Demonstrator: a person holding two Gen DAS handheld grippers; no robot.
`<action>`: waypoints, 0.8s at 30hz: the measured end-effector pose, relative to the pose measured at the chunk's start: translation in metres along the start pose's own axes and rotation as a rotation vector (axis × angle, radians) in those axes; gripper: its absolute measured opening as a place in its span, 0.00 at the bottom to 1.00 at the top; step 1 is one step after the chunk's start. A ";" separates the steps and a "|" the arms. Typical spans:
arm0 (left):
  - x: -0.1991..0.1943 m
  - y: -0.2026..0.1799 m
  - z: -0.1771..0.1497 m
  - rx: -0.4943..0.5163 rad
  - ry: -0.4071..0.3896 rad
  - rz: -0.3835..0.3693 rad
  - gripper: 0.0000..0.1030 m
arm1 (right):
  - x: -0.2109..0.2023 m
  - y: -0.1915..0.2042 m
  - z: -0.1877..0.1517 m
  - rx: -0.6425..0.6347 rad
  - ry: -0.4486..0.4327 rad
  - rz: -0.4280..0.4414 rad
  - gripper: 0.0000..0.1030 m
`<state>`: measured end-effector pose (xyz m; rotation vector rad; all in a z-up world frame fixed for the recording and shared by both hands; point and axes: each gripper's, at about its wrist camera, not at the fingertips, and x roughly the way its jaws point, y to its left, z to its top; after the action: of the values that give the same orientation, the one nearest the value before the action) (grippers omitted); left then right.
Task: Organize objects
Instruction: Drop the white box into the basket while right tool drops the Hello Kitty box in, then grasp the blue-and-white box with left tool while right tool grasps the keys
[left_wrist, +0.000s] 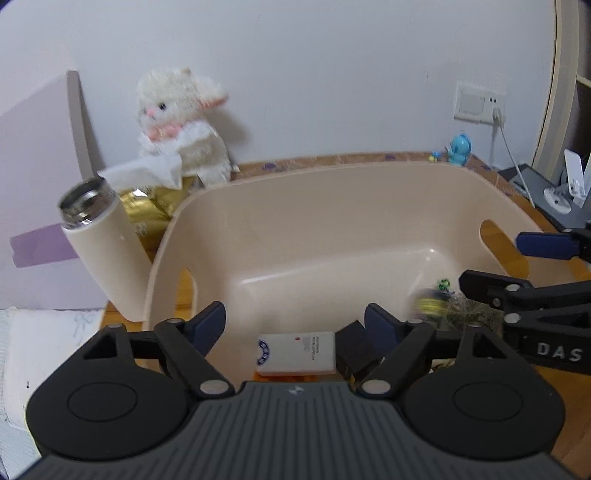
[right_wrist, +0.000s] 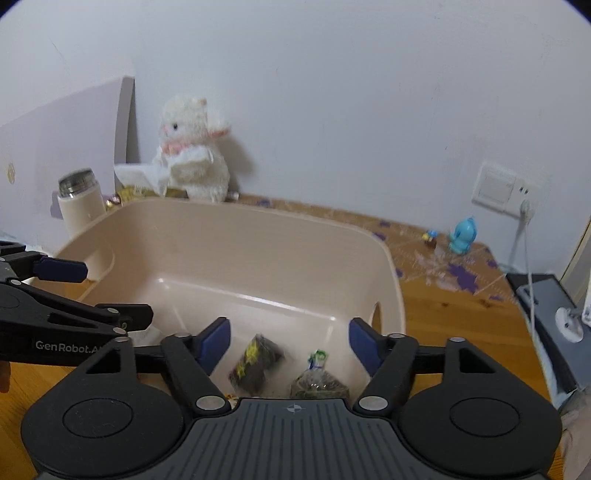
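A beige plastic basket (left_wrist: 280, 184) (right_wrist: 258, 225) stands on a wooden table. My left gripper (left_wrist: 295, 325) is open and empty above its near rim, over a white card-like packet (left_wrist: 297, 352) in the basket. My right gripper (right_wrist: 290, 341) is open and empty above the basket's near right end. Below it lie a dark packet with yellow print (right_wrist: 255, 363) and a clear bag of dark bits (right_wrist: 317, 384); both show blurred in the left wrist view (left_wrist: 443, 306). The right gripper also shows in the left wrist view (left_wrist: 491, 266), and the left one in the right wrist view (right_wrist: 110, 291).
A cream flask with a steel mouth (left_wrist: 103, 243) (right_wrist: 79, 206) stands left of the basket. A white plush rabbit (left_wrist: 184, 125) (right_wrist: 194, 147), tissues and gold packets (left_wrist: 147, 206) sit behind. A blue toy (left_wrist: 460, 147) (right_wrist: 463, 234) stands at the back right, near a cable and socket (right_wrist: 496, 188).
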<state>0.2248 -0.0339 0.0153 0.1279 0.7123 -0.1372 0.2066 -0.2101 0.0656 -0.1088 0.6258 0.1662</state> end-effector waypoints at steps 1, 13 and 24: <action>-0.006 0.001 0.000 -0.006 -0.009 0.000 0.82 | -0.005 -0.001 0.001 0.005 -0.007 0.000 0.77; -0.065 0.007 -0.016 -0.020 -0.080 0.024 0.85 | -0.063 -0.003 -0.010 0.014 -0.044 0.024 0.88; -0.087 0.001 -0.054 -0.008 -0.049 0.014 0.86 | -0.074 0.000 -0.052 -0.003 0.034 0.023 0.94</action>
<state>0.1250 -0.0167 0.0320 0.1212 0.6625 -0.1239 0.1175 -0.2265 0.0673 -0.1078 0.6608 0.1882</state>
